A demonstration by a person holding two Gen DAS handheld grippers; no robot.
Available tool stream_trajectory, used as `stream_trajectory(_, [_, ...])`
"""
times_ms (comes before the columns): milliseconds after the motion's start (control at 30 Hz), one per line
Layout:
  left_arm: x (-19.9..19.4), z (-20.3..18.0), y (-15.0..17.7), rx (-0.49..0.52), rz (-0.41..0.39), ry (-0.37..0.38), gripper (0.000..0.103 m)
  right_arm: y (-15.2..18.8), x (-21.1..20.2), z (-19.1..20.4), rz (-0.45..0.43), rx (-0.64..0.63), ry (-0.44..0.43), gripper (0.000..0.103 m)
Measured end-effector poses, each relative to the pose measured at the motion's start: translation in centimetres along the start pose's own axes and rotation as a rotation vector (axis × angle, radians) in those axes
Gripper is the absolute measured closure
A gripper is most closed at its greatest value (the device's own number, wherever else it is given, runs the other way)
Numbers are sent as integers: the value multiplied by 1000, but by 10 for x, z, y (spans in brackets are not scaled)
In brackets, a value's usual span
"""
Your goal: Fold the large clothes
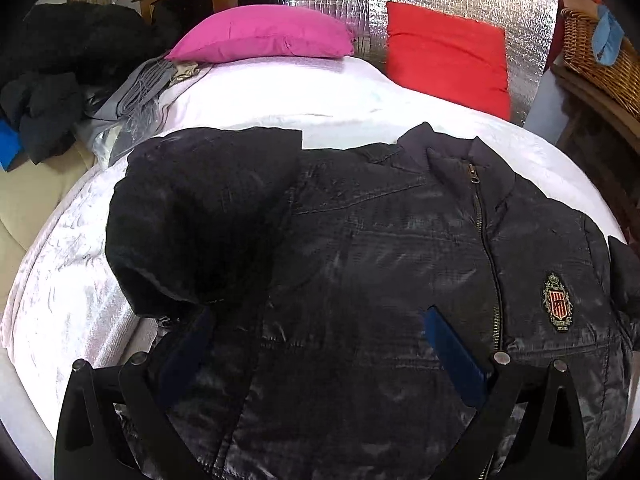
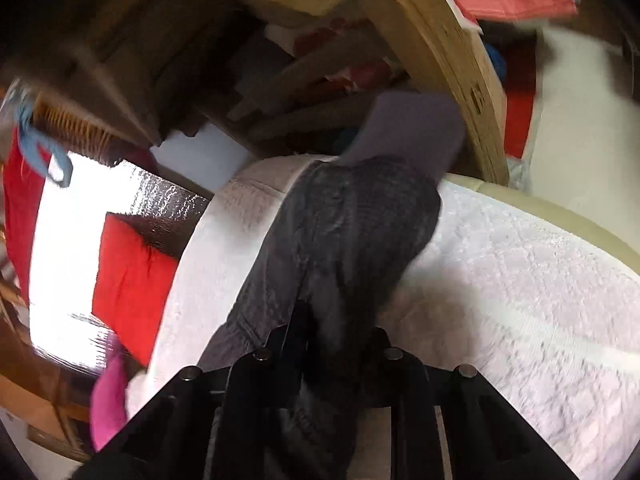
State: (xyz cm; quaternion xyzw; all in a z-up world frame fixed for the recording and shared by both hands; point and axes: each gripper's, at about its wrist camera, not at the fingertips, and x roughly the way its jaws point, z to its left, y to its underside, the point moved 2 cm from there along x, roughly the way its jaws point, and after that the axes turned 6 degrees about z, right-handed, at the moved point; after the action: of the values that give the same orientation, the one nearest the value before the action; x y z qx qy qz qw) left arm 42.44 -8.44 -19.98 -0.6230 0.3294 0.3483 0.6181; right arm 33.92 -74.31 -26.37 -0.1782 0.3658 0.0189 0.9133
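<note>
A black quilted jacket (image 1: 380, 248) with a brass zip and a red-and-gold crest (image 1: 557, 300) lies front up on the white bed cover (image 1: 72, 272). Its left sleeve (image 1: 200, 216) is folded in over the chest. My left gripper (image 1: 320, 320) is open just above the jacket's lower front, with its blue pads (image 1: 452, 348) spread wide. My right gripper (image 2: 336, 320) is shut on the jacket's other sleeve (image 2: 344, 232) and holds it up off the white cover (image 2: 520, 280). The right wrist view is blurred.
A pink pillow (image 1: 264, 32) and a red pillow (image 1: 448, 56) lie at the head of the bed against silver foil. Dark clothes (image 1: 52, 92) are piled at left. A wicker basket (image 1: 600, 56) stands at right. Wooden furniture (image 2: 420, 40) stands close beside the bed.
</note>
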Motion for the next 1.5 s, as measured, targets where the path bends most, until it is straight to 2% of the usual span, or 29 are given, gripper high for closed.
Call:
stream_trajectory(67, [-4,0,0,1,-8,2,0,6,-10,21,-20,-67,-21,86])
stream_trajectory(167, [-11,2,1,-2,-19,12,0,25,-35,58,-42,-154,-104,86])
stream_trajectory(300, [-17,9,1,-29,-19,35,0,73,-64,106,-12,-241,-225,86])
stream_trajectory(433, [-23,17,-1,-50,-40,35,0,138,-84,148,36,-369,-312,86])
stream_trajectory(567, [-28,26,-4,-65,-58,24,0,211,-91,172,158,-469,-393,86])
stream_trajectory(633, [-28,31,-4,-72,-59,16,0,246,-82,178,248,-492,-425,86])
stream_trajectory(733, [-25,35,-4,-80,-45,25,0,282,-66,182,366,-517,-428,86])
stream_trajectory(800, [-24,37,-4,-82,-38,28,0,305,-47,181,485,-512,-418,82])
stream_trajectory(833, [-24,38,-4,-85,-37,28,0,313,-36,181,560,-499,-409,69])
stream_trajectory(867, [-24,40,-5,-90,-38,29,0,321,-25,179,646,-470,-409,38])
stream_trajectory(900, [-25,41,-5,-94,-39,31,0,329,-22,175,708,-437,-415,15])
stream_trajectory(933, [-25,42,-6,-98,-40,37,0,330,-18,167,761,-372,-436,14])
stream_trajectory(1033, [-26,45,-8,-111,-49,45,0,315,-27,165,763,-331,-502,14])
stream_trajectory(1100, [-28,42,-9,-105,-60,63,0,291,-36,164,733,-303,-537,14])
stream_trajectory(1267, [-39,19,-6,-35,-94,154,0,230,-43,131,565,-167,-493,14])
stream_trajectory(1333, [-44,5,-3,9,-105,198,0,224,-26,122,591,-101,-489,15])
stream_trajectory(1400, [-45,-9,2,61,-105,220,0,224,-6,118,600,-81,-446,16])
stream_trajectory(1433, [-46,-17,5,90,-103,231,0,226,1,117,608,-69,-442,21])
stream_trajectory(1500, [-47,-28,11,131,-99,253,0,234,21,120,688,-13,-477,23])
